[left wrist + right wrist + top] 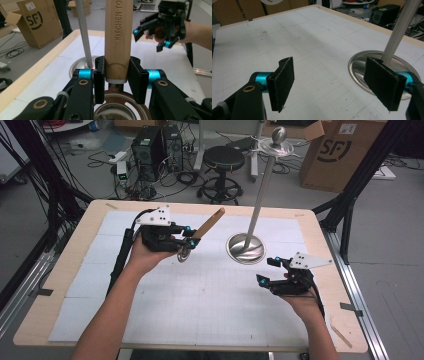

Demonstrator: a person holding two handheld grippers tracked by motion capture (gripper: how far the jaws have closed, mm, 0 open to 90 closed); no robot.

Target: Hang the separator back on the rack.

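Left tongs (117,75) grip a wooden-handled strainer (117,37), lifted off the worktop (65,270); right tongs (334,85) wide, empty. Hanging it on the stand (257,205) remains.

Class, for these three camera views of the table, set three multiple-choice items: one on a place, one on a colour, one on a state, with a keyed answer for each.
1. Where does the metal stand sit?
A. left of the left gripper
B. between the two grippers, nearer the right
C. on the floor

2. What colour is the utensil's handle?
A. light wood
B. red
C. black

3. How is the right gripper?
A. shut on the stand's pole
B. shut on the handle
C. open, holding nothing

Answers: 1 B, its round base lies just beyond the right gripper. 2 A, pale wood with stamped letters. 3 C, its pads stand apart over bare table, while the left gripper clamps the handle.
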